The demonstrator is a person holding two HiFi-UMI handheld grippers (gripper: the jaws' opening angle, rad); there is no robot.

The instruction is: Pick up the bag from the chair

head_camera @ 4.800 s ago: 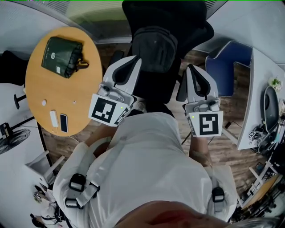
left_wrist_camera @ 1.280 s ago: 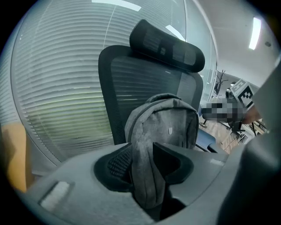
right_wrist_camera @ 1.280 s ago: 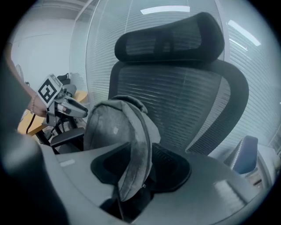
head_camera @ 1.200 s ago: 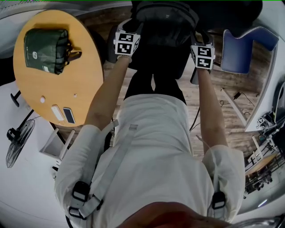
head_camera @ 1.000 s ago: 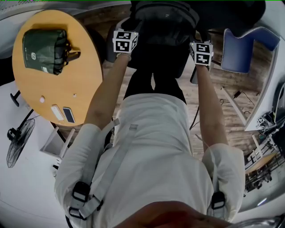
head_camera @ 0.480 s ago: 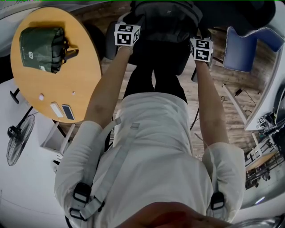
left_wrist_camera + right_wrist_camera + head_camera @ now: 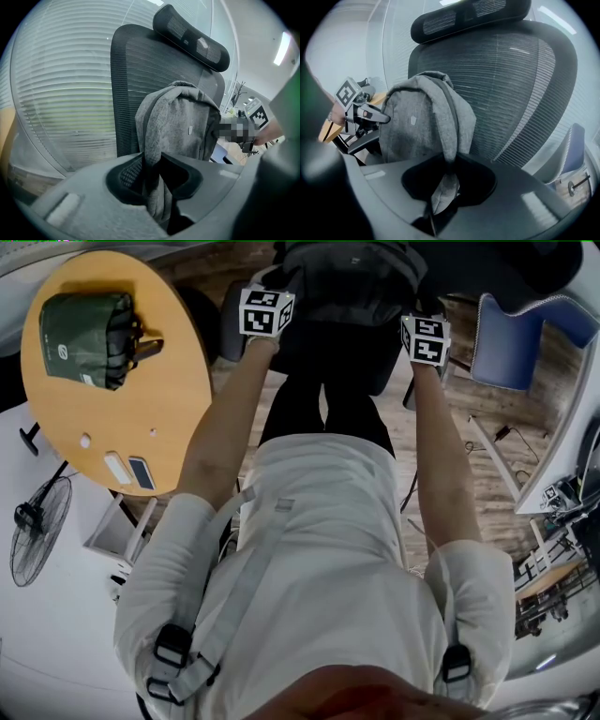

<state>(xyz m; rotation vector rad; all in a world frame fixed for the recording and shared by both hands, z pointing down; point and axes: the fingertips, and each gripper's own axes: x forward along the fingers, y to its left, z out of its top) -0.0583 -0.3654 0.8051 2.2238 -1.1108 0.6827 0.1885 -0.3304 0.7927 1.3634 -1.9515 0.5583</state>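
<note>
The bag [image 7: 352,277] stands upright on the chair [image 7: 124,70] straight ahead, far of me. My left hand-held gripper [image 7: 154,187] and right hand-held gripper [image 7: 443,185], jaws just closing, each pinch a side fold of it, both equally near.

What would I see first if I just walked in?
The grey backpack standing on the black chair. The left gripper and right gripper have just been closing their jaws, each pinching its grey fabric. A green bag lies on the round table to the person's left.
</note>
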